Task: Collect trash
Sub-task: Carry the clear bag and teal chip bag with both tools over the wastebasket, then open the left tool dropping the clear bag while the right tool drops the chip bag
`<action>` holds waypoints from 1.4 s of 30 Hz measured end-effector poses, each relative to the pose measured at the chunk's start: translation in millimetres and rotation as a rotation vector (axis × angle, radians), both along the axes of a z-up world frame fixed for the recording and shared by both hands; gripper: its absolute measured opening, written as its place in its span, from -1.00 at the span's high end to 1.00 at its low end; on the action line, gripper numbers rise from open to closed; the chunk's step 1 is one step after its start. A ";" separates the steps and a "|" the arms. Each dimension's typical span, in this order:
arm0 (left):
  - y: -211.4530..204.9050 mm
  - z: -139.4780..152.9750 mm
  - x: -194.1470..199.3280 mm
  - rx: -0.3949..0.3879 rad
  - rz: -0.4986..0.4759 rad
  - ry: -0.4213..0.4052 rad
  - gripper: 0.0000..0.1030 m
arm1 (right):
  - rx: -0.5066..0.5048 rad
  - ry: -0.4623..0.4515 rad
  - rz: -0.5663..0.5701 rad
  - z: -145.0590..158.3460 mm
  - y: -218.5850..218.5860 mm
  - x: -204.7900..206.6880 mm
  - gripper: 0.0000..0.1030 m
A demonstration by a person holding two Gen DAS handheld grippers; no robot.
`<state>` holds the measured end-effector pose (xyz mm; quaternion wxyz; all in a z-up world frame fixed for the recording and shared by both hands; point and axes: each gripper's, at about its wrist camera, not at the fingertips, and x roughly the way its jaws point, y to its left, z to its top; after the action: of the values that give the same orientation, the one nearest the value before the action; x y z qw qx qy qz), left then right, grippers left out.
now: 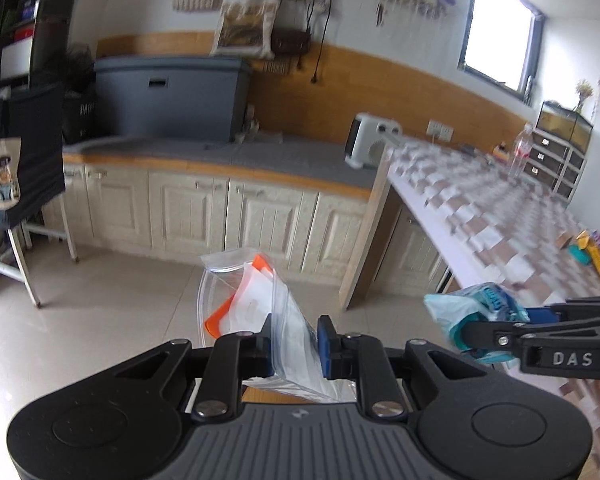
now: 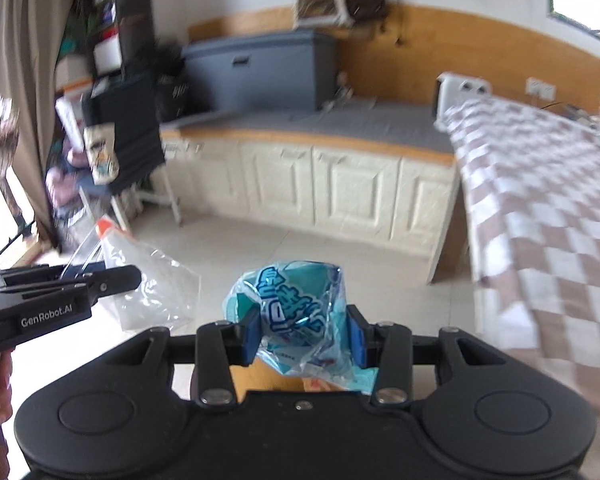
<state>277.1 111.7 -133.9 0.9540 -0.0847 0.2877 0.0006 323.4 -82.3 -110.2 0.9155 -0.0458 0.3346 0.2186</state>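
The left gripper is clamped on the rim of a clear zip bag, an orange-edged packet inside; the bag's long axis runs away from the fingers over the floor. The right gripper pinches a crumpled teal wrapper, just right of the bag and level with it. The bag's mouth looks shut, though blur hides it. The checked table is far right.

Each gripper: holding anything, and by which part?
Left gripper pinches the clear zip bag at its lower end. Right gripper clamps the crumpled teal wrapper across its middle.
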 end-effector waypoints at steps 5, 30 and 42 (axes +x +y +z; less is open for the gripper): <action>2.5 -23.3 26.5 0.039 -0.048 0.096 0.59 | -0.071 0.132 0.067 -25.5 29.6 35.9 0.14; -26.9 -147.9 103.4 0.188 -0.324 0.479 0.58 | -0.092 0.603 -0.033 -148.2 39.7 105.2 0.08; -28.4 -153.9 113.2 0.220 -0.367 0.514 0.57 | -0.061 0.619 -0.095 -154.1 39.4 109.7 -0.35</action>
<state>390.3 83.3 -287.8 0.8379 0.0751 0.5275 -0.1186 433.1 -42.8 -264.3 0.7775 0.0111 0.6056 0.1688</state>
